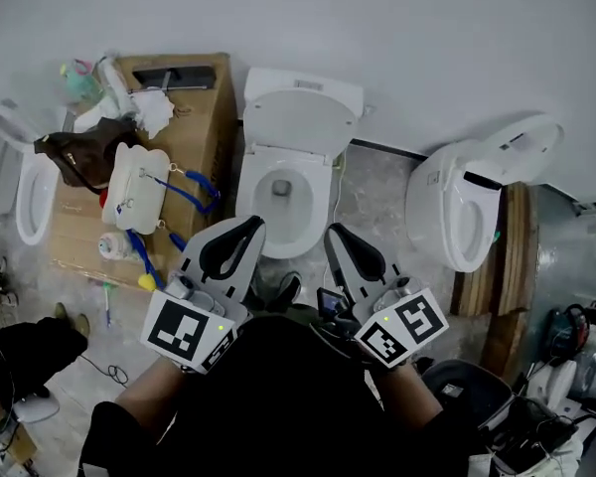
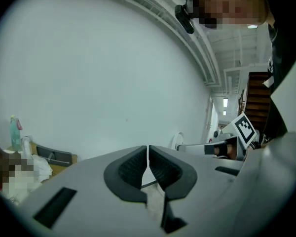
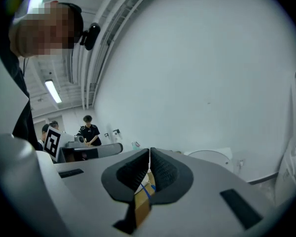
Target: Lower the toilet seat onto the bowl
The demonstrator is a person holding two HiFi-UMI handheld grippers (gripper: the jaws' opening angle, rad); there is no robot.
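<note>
A white toilet stands against the wall in the middle of the head view. Its lid is raised at the back, and the seat ring appears to lie flat around the bowl opening. My left gripper and right gripper hover side by side just in front of the bowl, pointing at the wall and touching nothing. Both are shut with nothing between the pads. In the left gripper view the shut left gripper faces bare wall. The right gripper is shut too, with the toilet lid beyond it.
A cardboard box at the left carries white bags, a brown bag and blue cables. A second toilet lies tilted at the right, a third at far left. A black bin is near right. People stand far off.
</note>
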